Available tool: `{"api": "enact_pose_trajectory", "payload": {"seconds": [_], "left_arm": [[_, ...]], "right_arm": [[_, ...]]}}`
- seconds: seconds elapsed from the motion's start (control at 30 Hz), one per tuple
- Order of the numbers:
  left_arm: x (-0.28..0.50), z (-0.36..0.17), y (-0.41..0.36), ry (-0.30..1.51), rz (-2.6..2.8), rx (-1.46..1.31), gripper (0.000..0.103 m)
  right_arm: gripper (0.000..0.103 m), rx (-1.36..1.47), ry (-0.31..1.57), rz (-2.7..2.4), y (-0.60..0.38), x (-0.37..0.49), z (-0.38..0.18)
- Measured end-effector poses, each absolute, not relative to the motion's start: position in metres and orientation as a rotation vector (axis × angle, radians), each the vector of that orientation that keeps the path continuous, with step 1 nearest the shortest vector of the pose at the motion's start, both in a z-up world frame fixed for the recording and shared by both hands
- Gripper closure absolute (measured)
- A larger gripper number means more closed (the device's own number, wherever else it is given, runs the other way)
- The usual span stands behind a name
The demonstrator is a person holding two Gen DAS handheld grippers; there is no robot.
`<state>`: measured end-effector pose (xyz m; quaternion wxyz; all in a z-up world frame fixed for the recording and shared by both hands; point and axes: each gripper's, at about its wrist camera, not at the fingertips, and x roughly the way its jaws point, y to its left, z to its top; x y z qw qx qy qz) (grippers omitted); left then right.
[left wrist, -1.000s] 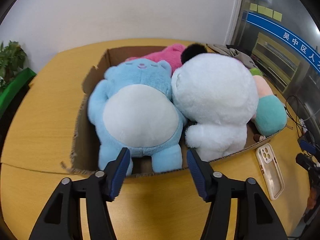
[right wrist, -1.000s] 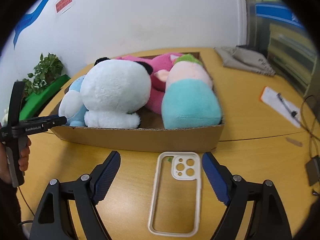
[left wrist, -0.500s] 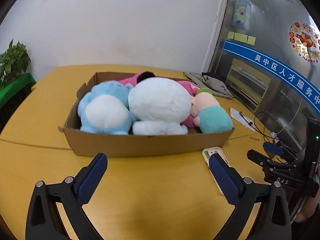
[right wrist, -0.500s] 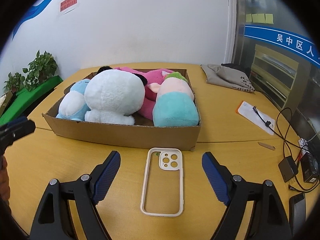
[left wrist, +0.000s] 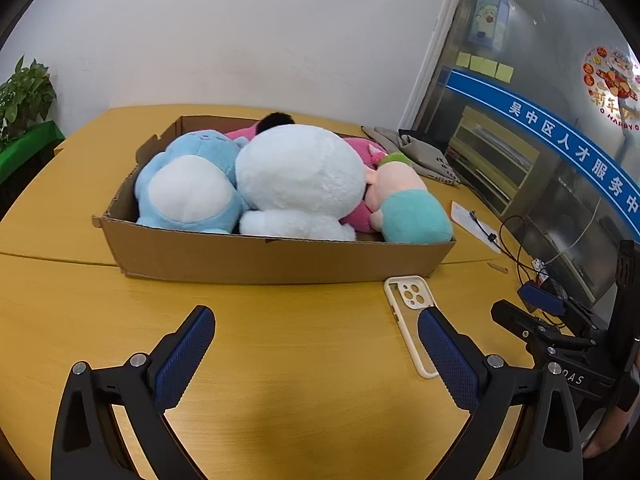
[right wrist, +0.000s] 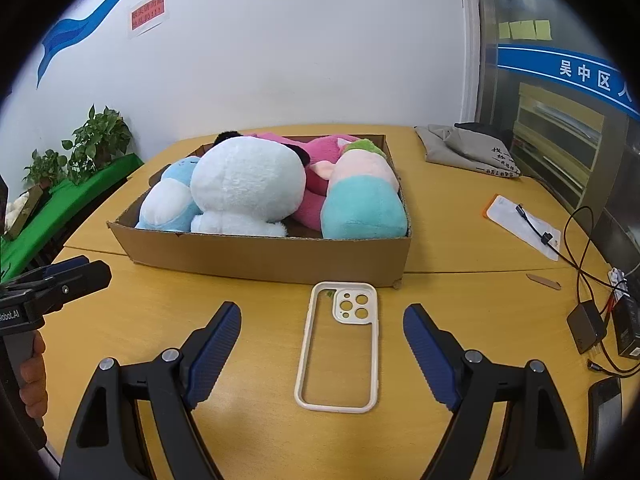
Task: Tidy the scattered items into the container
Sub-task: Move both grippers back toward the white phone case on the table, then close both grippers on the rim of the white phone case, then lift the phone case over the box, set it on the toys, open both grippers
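Observation:
A shallow cardboard box [left wrist: 276, 260] [right wrist: 264, 254] on the yellow table holds several plush toys: a blue bear [left wrist: 188, 188] [right wrist: 170, 204], a big white one [left wrist: 300, 176] [right wrist: 244, 184], a pink one [left wrist: 358, 148] [right wrist: 320, 158] and a pink-and-teal one [left wrist: 408, 212] [right wrist: 360, 200]. My left gripper [left wrist: 316, 332] is open and empty, held over bare table in front of the box. My right gripper [right wrist: 322, 330] is open and empty, above a cream phone case [right wrist: 340, 340] [left wrist: 412, 316] that lies on the table in front of the box.
A grey cloth bag [right wrist: 468, 150] lies at the back right. A paper with a cable [right wrist: 524, 226], a charger and wires [right wrist: 586, 324] sit at the right edge. Potted plants [right wrist: 96, 142] stand left of the table.
Both grippers have pulled back from the box. The left gripper, which was close over the blue bear, has opened wide and now hangs empty over the table.

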<state>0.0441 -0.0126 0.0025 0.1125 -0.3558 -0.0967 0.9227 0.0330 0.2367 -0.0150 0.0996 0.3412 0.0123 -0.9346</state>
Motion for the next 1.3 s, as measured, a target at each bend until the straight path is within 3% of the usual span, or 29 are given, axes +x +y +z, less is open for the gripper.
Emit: {"api": "enact_pose_trajectory", "payload": {"seconds": [0.27,0.43,0.47,0.57,0.7,0.73,0.9,1.07,1.13,1.3], "left_arm": [[0.027,-0.008,0.028,-0.216,2.591,-1.1,0.0],[-0.005,-0.034,0.063,-0.166,2.481,-1.204,0.006],[-0.013,-0.041,0.069,-0.174,2.456,-1.23,0.008],[-0.036,-0.061,0.092,-0.149,2.383,-1.319,0.032],[-0.062,-0.082,0.117,-0.119,2.327,-1.387,0.041],[-0.066,-0.085,0.12,-0.127,2.324,-1.4,0.044],[-0.078,-0.097,0.127,-0.136,2.357,-1.434,0.075],[-0.083,-0.101,0.125,-0.171,2.336,-1.431,0.09],[-0.081,-0.1,0.128,-0.142,2.344,-1.421,0.091],[-0.07,-0.093,0.12,-0.134,2.354,-1.401,0.094]], "right_arm": [[0.021,1.052,-0.01,-2.748,0.259,0.032,-0.032],[0.023,1.151,-0.02,-2.723,0.276,0.025,-0.062],[0.023,1.18,-0.028,-2.72,0.281,0.023,-0.069],[0.024,1.255,-0.059,-2.698,0.292,0.014,-0.088],[0.028,1.279,-0.054,-2.683,0.29,0.008,-0.099],[0.031,1.286,-0.046,-2.675,0.289,0.007,-0.101],[0.053,1.359,0.0,-2.63,0.281,-0.002,-0.118],[0.065,1.37,0.087,-2.617,0.268,-0.004,-0.126],[0.087,1.367,0.086,-2.604,0.266,-0.003,-0.125],[0.097,1.384,0.032,-2.585,0.264,0.004,-0.125]]}}
